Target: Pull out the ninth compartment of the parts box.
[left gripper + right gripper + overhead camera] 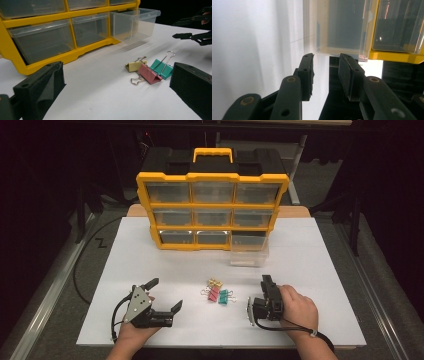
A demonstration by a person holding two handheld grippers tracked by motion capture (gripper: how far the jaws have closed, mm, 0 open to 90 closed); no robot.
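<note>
On the white counter (pixel 300 270), 3 binder clips lie in a tight cluster near the front middle: a yellow clip (pixel 215 283) at 12 o'clock of the group, a pink clip (pixel 213 294) below it, and a green clip (pixel 224 296) just at 3 o'clock of the pink one, the 3 touching or nearly so. The left gripper (pixel 167 295) sits at 9 o'clock of the clips, its fingers (pixel 40 87) spread wide and holding nothing; its own view looks between them toward the clips. The right gripper (pixel 267 281) rests at 3 o'clock of the clips, fingers (pixel 306 75) parted by a narrow gap, empty, aimed toward the clear drawer (pixel 248 251). That drawer stands pulled out from the bottom right slot of the yellow organizer (pixel 212 210), at 12 o'clock on the counter, well apart from the clips.
</note>
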